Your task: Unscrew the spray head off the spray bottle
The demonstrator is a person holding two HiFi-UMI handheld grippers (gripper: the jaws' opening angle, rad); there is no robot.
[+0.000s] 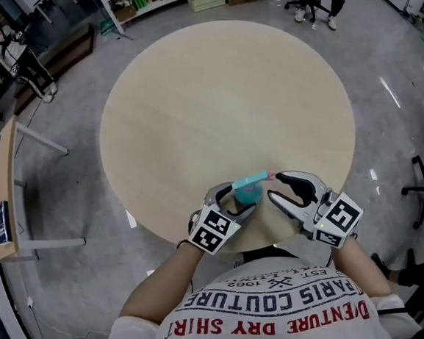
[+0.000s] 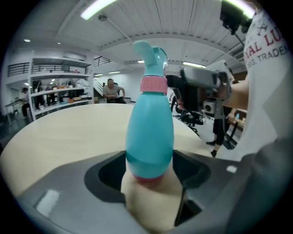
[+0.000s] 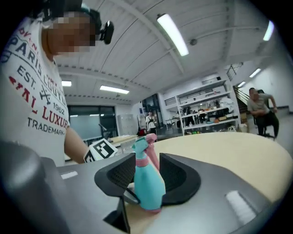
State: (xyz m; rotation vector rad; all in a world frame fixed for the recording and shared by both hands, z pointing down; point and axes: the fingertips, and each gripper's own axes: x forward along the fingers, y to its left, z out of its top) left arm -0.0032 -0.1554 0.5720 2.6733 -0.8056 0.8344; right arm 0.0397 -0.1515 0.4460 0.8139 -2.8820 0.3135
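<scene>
**Bottle clamped low, head not yet taken**

At the near edge of the table [image 1: 220, 90], the bottle [image 2: 150, 132] is held upright by the left gripper [image 1: 240, 199]. Its jaws are set wide and closed on the lower body, with a pad pressed to each side just above the pink base ring [image 2: 149, 177].

The right gripper [image 1: 275, 185] is brought in level from the other side. Its jaws are parted, and the spray head [image 3: 141, 147] is seen in the gap between them. No squeeze by the pads is shown, so the gripper is read as empty.

Handling, as judged:
- The bottle is small, smooth plastic, so it is likely light and somewhat slick. The fill level is hidden by the opaque teal.
- The walls are probably thin, so some give is expected under a hard pinch. The low grip sits where the body is widest and stiffest.
- The pink collar [image 2: 153, 85] under the head is taken to be the threaded part, and it is round and rigid. It is judged the best place for the right jaws, square across.
- The nozzle and the trigger [image 3: 153, 153] are judged poor holds, being off-centre and bendy.
- Slip of the body inside the left pads is the main risk once torque is applied, so a firm clamp is needed.

Farther off, the rest of the table is seen, then shelves [image 1: 146, 1] and seated people at the back of the room.
</scene>
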